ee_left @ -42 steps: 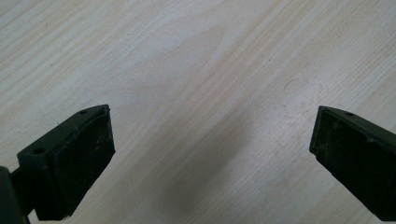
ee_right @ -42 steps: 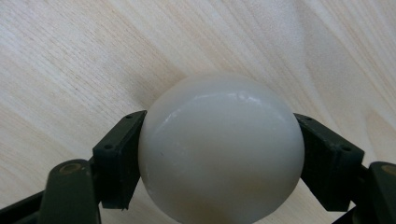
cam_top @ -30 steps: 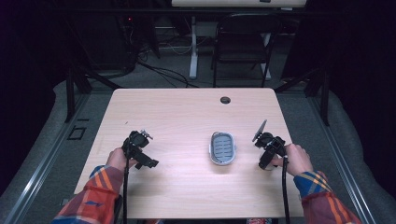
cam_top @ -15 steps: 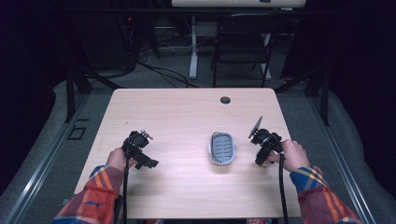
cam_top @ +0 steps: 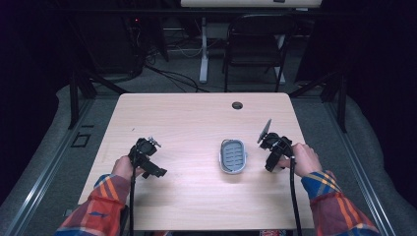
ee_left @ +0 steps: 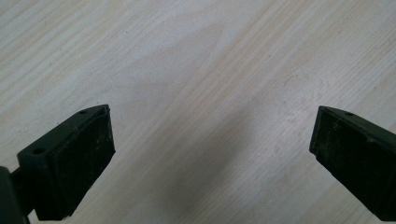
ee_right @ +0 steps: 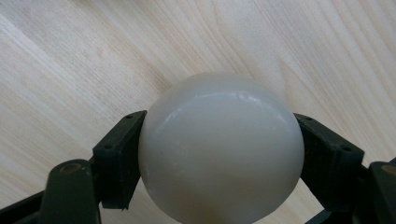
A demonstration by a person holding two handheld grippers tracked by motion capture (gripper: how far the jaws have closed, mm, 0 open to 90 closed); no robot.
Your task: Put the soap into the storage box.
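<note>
A grey oval dish [cam_top: 232, 156] with a ridged inside lies on the wooden table [cam_top: 196, 123], right of centre. Just to its right, my right gripper [cam_top: 270, 163] is shut on a smooth white rounded lump [ee_right: 219, 149]. In the right gripper view the lump bulges between the two black pads [ee_right: 119, 158], above bare wood; the gripper's midpoint [ee_right: 219, 161] lies on it. On the left side of the table my left gripper [cam_top: 156, 172] stands open. In its own view the left gripper [ee_left: 210, 158] has its jaws wide apart, with just wood grain between them.
A dark cable hole [cam_top: 237, 105] sits near the table's far edge. A black folding chair [cam_top: 255, 44] and a white table leg [cam_top: 203, 49] stand beyond it. Plaid-sleeved forearms [cam_top: 98, 209] come in from the bottom, each with a cable trailing from its gripper.
My right gripper has shifted a little left, toward the dish, and risen slightly with the white lump in it. The left gripper has stayed put.
</note>
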